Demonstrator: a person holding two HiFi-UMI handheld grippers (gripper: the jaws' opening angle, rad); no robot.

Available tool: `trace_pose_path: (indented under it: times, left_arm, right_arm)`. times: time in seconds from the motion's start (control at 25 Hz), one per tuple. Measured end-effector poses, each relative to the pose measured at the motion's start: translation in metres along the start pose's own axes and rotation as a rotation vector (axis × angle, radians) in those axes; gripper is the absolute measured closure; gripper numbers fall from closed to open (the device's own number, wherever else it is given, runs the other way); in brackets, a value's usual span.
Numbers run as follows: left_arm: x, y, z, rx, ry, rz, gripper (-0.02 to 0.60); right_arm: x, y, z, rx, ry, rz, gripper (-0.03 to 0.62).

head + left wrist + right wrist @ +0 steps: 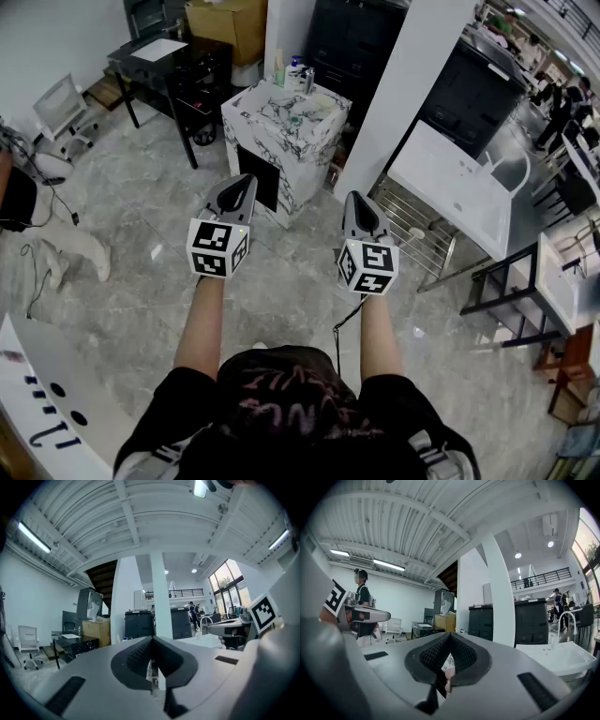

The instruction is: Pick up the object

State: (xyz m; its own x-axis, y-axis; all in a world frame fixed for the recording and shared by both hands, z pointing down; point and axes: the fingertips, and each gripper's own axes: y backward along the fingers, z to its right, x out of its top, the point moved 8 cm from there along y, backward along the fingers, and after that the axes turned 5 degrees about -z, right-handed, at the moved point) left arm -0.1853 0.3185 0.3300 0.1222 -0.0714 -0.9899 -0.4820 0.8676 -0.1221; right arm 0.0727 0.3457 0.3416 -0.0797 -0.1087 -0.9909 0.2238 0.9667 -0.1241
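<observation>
In the head view, a marble-patterned pedestal (314, 122) stands on the floor just ahead of me, with several small bottles (298, 75) on its top. Both grippers hang in the air in front of it, pointing towards it. My left gripper (244, 181) is shut and holds nothing; its dark pads meet at the tip in the left gripper view (152, 640). The right gripper (357, 199) is shut and empty too, with its ribbed pads closed together in the right gripper view (449, 635). Neither gripper touches the pedestal.
A white sink table (459, 187) and a wire rack (412, 230) stand to the right behind a white pillar (412, 84). At the back left are a black desk (173, 66), a cardboard box (225, 23) and a white chair (61, 108). The floor is grey marble tile.
</observation>
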Motion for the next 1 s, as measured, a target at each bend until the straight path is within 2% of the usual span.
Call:
trace_pose_path:
  times: [0.48,1.0]
  left_arm:
    - [-0.002,-0.004,0.015,0.003,0.008,-0.008,0.566]
    - [-0.014,0.001,0.004,-0.017,0.008,-0.027,0.566]
  right_arm:
    - [-0.004,0.002,0.014,0.001,0.002,-0.012,0.580]
    - [-0.012,-0.001,-0.003,-0.027,0.024,-0.010,0.580]
